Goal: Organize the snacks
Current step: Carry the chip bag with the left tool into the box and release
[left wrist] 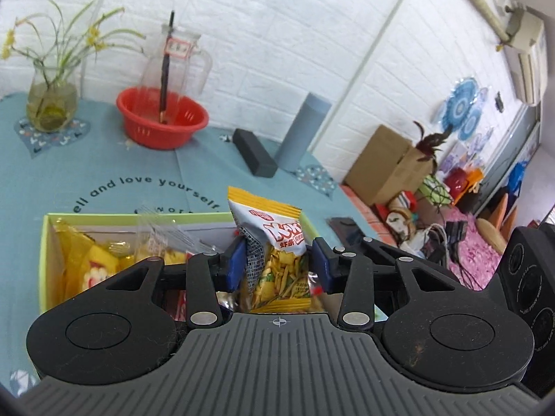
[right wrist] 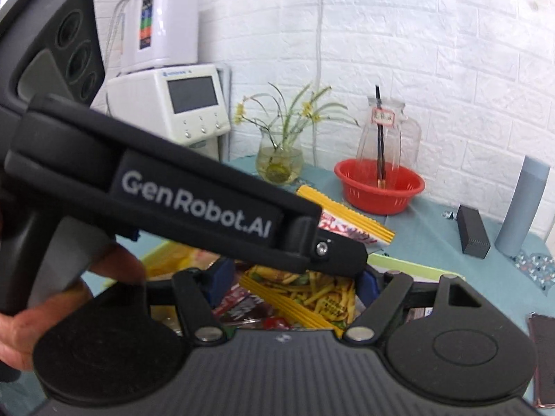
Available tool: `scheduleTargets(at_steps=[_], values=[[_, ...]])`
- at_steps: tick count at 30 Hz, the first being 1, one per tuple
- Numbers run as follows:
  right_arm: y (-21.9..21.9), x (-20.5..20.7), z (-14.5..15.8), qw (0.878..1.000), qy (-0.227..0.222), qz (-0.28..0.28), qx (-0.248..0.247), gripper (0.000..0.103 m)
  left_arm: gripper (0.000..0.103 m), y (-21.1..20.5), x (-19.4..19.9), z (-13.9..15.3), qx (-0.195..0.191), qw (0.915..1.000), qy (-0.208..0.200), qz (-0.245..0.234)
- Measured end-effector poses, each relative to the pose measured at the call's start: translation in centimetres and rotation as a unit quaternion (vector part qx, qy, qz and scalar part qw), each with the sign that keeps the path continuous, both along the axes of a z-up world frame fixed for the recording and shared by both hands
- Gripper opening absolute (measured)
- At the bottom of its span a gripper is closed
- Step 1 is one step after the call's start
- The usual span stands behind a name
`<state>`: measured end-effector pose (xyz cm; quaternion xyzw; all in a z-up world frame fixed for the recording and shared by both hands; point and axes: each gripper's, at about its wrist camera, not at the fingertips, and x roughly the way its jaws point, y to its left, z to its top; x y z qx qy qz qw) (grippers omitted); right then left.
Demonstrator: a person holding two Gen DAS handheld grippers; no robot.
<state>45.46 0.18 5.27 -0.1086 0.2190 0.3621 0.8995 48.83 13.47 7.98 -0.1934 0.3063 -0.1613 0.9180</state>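
Observation:
My left gripper [left wrist: 277, 260] is shut on a yellow-and-white snack bag [left wrist: 274, 239] with a picture of shrimp sticks. The bag stands upright between the blue pads [left wrist: 236, 263], above a green-rimmed box [left wrist: 45, 242] holding several snack packets. In the right wrist view my right gripper [right wrist: 295, 279] is shut on a similar bag with a yellow seam [right wrist: 312, 301]. It hangs over the same box [right wrist: 409, 263], which holds a dark red packet [right wrist: 242, 308]. The left tool's black housing [right wrist: 194, 201] crosses in front, with a hand [right wrist: 114, 267] on its grip.
On the blue tablecloth stand a red basket [left wrist: 163, 118] with a glass jug, a flower vase [left wrist: 52, 104], a black block [left wrist: 255, 152] and a grey cylinder [left wrist: 301, 131]. A dark phone [right wrist: 544, 357] lies at the right. White appliances [right wrist: 166, 69] stand behind, with floor clutter [left wrist: 433, 190] beyond the table.

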Motion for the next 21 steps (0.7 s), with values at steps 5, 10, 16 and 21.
scheduleTargets(at_steps=[5, 10, 16, 21], values=[[0.3, 2.1, -2.3, 1.0, 0.023, -0.001, 0.014, 0.082, 0.02, 0.4, 2.9, -2.9, 0.004, 0.9996, 0.029, 0.001], [0.7, 1.7, -2.4, 1.0, 0.012, 0.006, -0.004, 0.098, 0.027, 0.4, 2.4, -3.3, 0.012, 0.9998, 0.011, -0.007], [0.4, 2.6, -2.5, 1.0, 0.018, 0.015, -0.002, 0.097, 0.05, 0.0, 1.9, -3.0, 0.017, 0.9998, -0.007, -0.005], [-0.3, 3.3, -2.1, 0.999, 0.04, 0.019, 0.018, 0.097, 0.089, 0.6, 0.7, -1.4, 0.0, 0.999, -0.035, 0.028]])
